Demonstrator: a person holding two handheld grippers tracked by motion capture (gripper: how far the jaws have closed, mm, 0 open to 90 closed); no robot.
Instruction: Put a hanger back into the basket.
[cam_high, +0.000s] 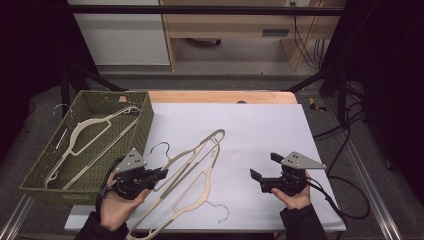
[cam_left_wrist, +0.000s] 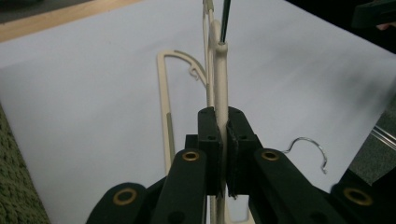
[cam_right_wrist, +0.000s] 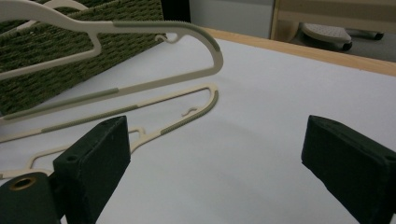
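Observation:
Two beige hangers lie crossed on the white sheet (cam_high: 260, 130). My left gripper (cam_high: 162, 174) is shut on the upper hanger (cam_high: 200, 150) close to its dark hook (cam_high: 160, 146). In the left gripper view the pads clamp its thin beige bar (cam_left_wrist: 220, 70), edge on and raised above the sheet. The lower hanger (cam_high: 192, 195) lies flat, its silver hook (cam_high: 222, 210) toward the front edge. My right gripper (cam_high: 265, 166) hovers open at the right. Its own view shows the right gripper (cam_right_wrist: 219, 149) wide apart with nothing between its pads, facing the raised hanger (cam_right_wrist: 159, 25) and the flat hanger (cam_right_wrist: 187, 112).
A green woven basket (cam_high: 145, 120) stands at the left with another beige hanger (cam_high: 87, 135) inside. The wooden table edge (cam_high: 220, 96) shows beyond the sheet. Black cables (cam_high: 345, 130) hang off the right side.

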